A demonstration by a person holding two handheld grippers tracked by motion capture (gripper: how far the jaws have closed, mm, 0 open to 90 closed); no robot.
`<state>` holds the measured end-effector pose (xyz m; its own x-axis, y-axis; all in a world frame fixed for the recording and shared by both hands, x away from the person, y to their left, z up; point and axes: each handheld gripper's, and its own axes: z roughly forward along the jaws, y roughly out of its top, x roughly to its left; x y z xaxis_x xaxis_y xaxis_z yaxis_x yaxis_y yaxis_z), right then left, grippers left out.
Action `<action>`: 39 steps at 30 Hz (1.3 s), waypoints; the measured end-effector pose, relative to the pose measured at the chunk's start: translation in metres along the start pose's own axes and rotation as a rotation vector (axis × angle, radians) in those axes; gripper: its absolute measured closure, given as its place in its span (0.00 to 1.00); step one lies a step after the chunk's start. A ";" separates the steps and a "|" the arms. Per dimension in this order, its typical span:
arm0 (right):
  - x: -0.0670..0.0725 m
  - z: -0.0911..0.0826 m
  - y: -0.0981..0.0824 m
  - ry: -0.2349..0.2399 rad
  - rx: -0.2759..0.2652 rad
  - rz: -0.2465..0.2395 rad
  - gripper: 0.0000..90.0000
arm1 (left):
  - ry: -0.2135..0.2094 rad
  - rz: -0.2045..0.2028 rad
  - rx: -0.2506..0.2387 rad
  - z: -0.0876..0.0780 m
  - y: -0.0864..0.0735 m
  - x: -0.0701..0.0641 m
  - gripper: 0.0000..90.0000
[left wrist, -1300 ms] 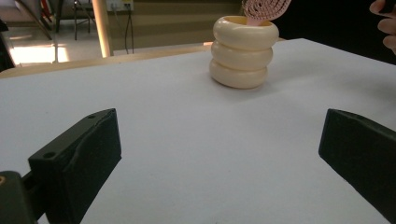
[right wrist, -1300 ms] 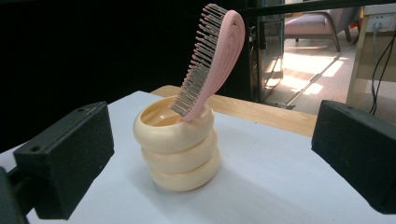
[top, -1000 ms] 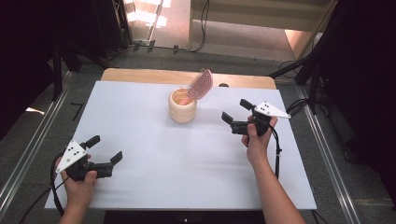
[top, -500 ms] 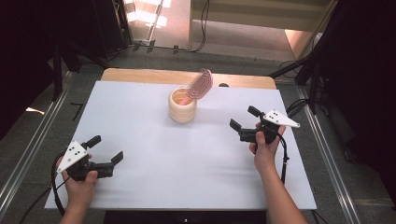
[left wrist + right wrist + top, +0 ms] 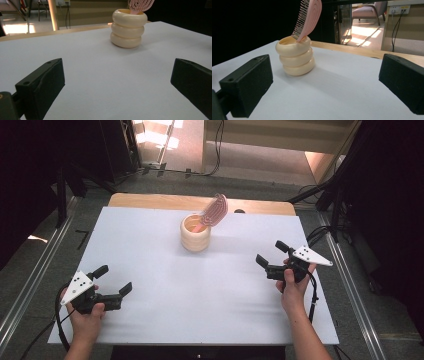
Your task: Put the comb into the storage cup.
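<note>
A cream ribbed holder (image 5: 195, 233) (image 5: 128, 28) (image 5: 295, 56) stands upright toward the back middle of the white table (image 5: 150, 245). A pink hairbrush (image 5: 214, 211) (image 5: 307, 18) (image 5: 140, 4) stands in it, handle down, head leaning out to the right. My left gripper (image 5: 113, 283) rests low at the table's front left, open with nothing between its jaws, well away from the holder. At the right side my right gripper (image 5: 271, 255) is open and empty too, its jaws toward the holder from a distance.
A wooden strip (image 5: 150, 201) runs along the table's far edge. Metal rails (image 5: 30, 280) flank both sides. Cables (image 5: 312, 297) trail from the grippers. Beyond the table is a dark floor with a sunlit patch (image 5: 160, 137).
My right gripper has drawn back from the holder, toward the near right of the table. The left gripper has stayed put. The brush and holder are unmoved.
</note>
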<state>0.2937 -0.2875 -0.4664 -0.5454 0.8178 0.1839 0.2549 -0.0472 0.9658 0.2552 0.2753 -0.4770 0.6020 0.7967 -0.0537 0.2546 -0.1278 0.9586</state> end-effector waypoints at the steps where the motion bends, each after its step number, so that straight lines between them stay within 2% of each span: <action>1: 0.000 -0.002 -0.001 -0.002 0.004 0.001 0.00 | 0.000 0.003 0.003 0.000 0.000 0.000 0.00; 26: -0.013 -0.056 -0.030 -0.073 0.017 0.031 0.00 | -0.004 0.008 0.005 0.001 0.000 -0.003 0.00; 33: -0.010 -0.067 -0.032 -0.088 0.023 0.007 0.00 | -0.003 0.007 0.005 0.000 0.001 -0.003 0.00; 39: -0.011 -0.077 -0.037 -0.100 0.029 0.006 0.00 | -0.004 0.008 0.004 0.000 0.001 -0.003 0.00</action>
<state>0.2283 -0.3388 -0.4897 -0.4620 0.8706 0.1694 0.2823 -0.0368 0.9586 0.2538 0.2729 -0.4762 0.6067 0.7935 -0.0472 0.2527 -0.1363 0.9579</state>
